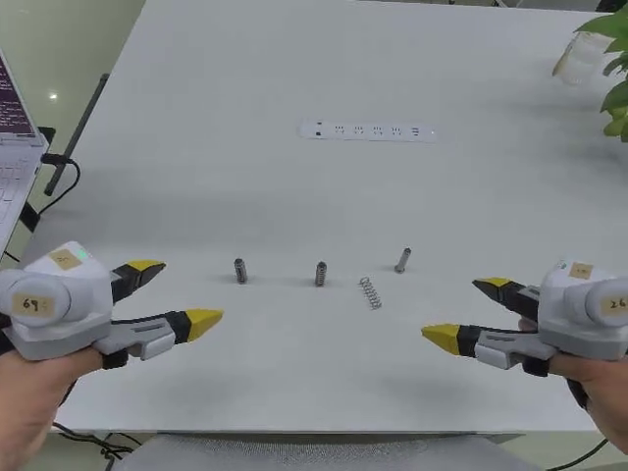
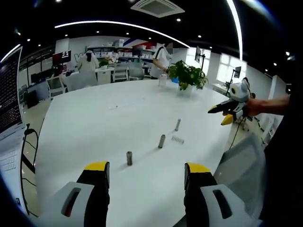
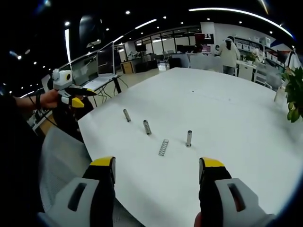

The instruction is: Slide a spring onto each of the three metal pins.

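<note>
White tabletop [image 1: 245, 118]: it carries everything; you look across it from its near edge.
Laptop [image 1: 12, 147]: just off the tabletop's left edge, with cables hanging beside it.
Plant [image 1: 613, 59]: green leaves at the far right corner.
Left gripper [image 1: 184, 291]: you hold it over the near left corner, its yellow-tipped fingers wide apart with nothing between them.
Right gripper [image 1: 453, 309]: you hold it over the near right corner, fingers likewise spread and gripping nothing.
Power strip [image 1: 368, 130]: white, lying flat around the middle of the tabletop, parallel to the far edge.
Left pin [image 1: 240, 271]: upright towards the near edge, with a spring coiled around it.
Middle pin [image 1: 320, 274]: upright beside it in the same row, also wearing a spring.
Right pin [image 1: 402, 260]: bare metal, at the right end of the row.
Loose spring [image 1: 370, 292]: lying flat between the middle pin and the right pin, slightly nearer the near edge, touching neither.
</note>
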